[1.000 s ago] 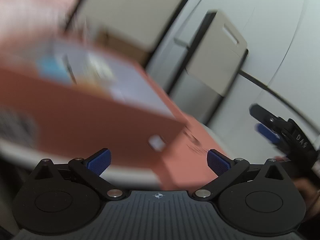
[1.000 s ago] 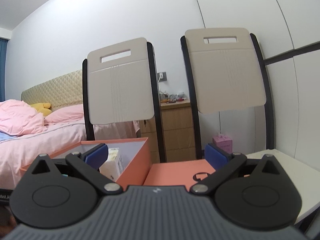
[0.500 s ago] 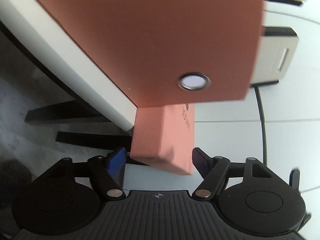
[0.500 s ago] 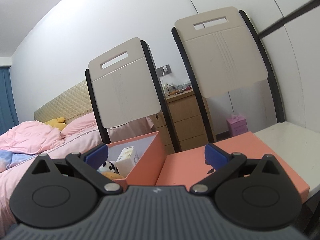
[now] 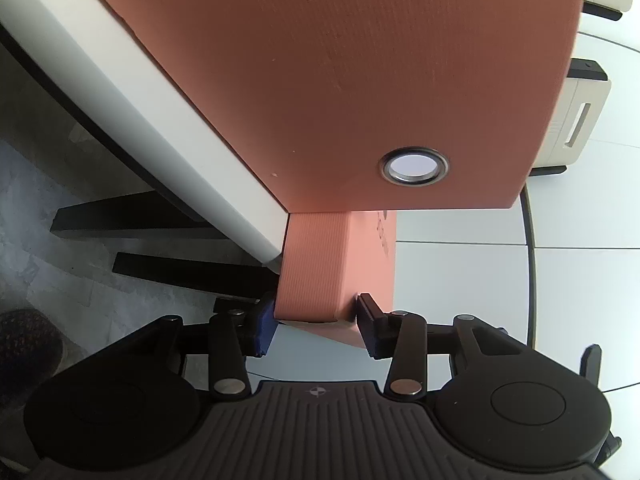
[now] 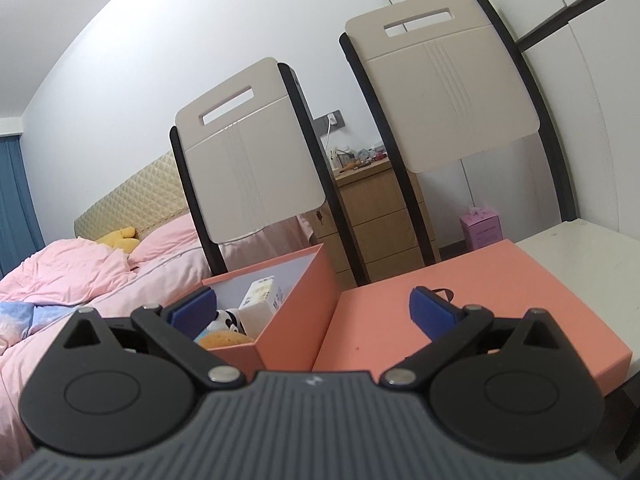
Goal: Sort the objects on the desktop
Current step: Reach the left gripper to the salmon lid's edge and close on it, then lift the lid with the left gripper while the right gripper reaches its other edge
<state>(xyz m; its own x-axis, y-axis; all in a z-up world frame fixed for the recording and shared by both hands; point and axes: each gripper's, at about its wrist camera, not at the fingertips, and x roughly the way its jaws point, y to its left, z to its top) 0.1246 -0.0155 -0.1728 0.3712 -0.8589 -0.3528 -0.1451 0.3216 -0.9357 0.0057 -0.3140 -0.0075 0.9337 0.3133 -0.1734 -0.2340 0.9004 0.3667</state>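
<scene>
A: What is hard to read here?

B: In the left wrist view the orange box (image 5: 360, 80) fills the upper half of the frame, so only its outer wall and a metal eyelet (image 5: 414, 167) show; its inside is hidden from that camera. The orange lid (image 5: 336, 264) below it is cut off by the box above and by the gripper body at the bottom. A dark rounded shape at lower left is too dim to name.

A: And from the other side?

B: The right wrist view looks into the orange box (image 6: 296, 300) at centre left. A white carton (image 6: 262, 300) stands in it, with a black-and-white plush toy (image 6: 226, 320) and something orange-yellow beneath, both partly hidden behind the gripper's left finger. The print on the carton is too small to read.

A: How do the jaws stand?

B: The left gripper (image 5: 316, 320) is closed down on the near corner of the lid, one blue pad pressed against each side of it. The right gripper (image 6: 312, 308) is spread wide with nothing between its fingers; it sits above the near edge of the lid (image 6: 460, 312), and I cannot tell whether it touches.

A: Where do the box and lid sit?

B: Side by side and touching on the white table (image 6: 580, 240), lid to the right of the box in the right wrist view. Two beige chair backs (image 6: 440, 92) stand behind them.
</scene>
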